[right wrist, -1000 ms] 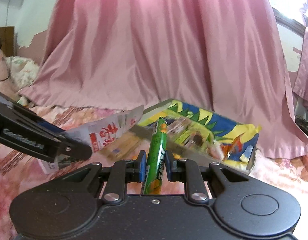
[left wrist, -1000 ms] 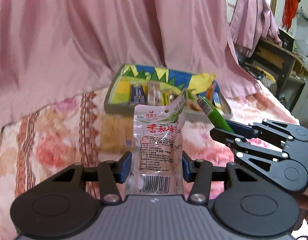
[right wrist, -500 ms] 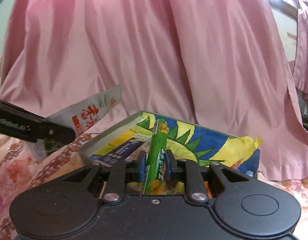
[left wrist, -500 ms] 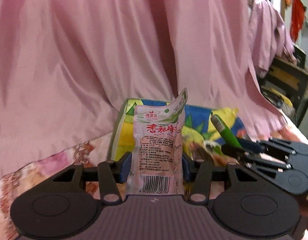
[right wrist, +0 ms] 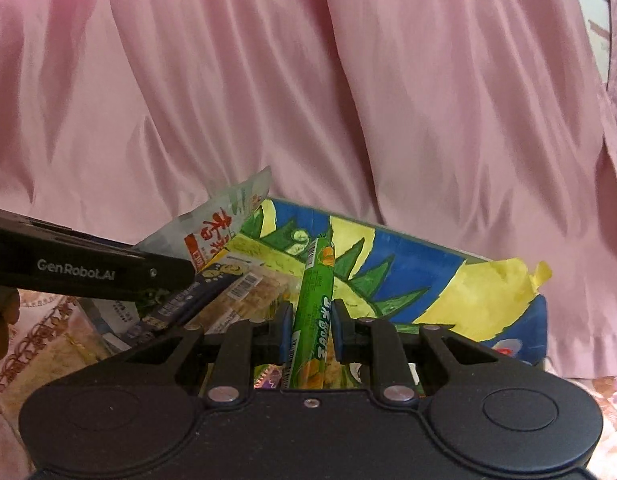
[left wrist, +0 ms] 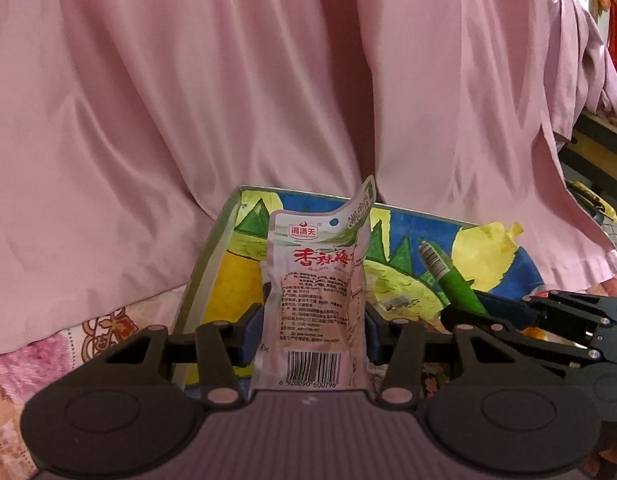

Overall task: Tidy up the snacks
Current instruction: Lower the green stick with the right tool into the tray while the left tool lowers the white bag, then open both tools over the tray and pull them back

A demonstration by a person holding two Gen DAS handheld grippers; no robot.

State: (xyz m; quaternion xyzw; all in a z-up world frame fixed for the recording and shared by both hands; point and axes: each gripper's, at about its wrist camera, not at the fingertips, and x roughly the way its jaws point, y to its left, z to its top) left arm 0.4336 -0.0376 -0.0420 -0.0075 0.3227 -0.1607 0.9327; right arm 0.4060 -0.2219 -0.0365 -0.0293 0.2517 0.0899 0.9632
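While our left gripper clamps the white pouch above the painted box, only the right view shows snack packets inside, our right gripper pinching the green stick.

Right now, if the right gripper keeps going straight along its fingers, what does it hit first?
Probably the painted box. The right gripper, shut on the green candy stick, points over the snack packets already inside, so the stick's tip would likely meet the box's far painted wall first. Depth is unclear.
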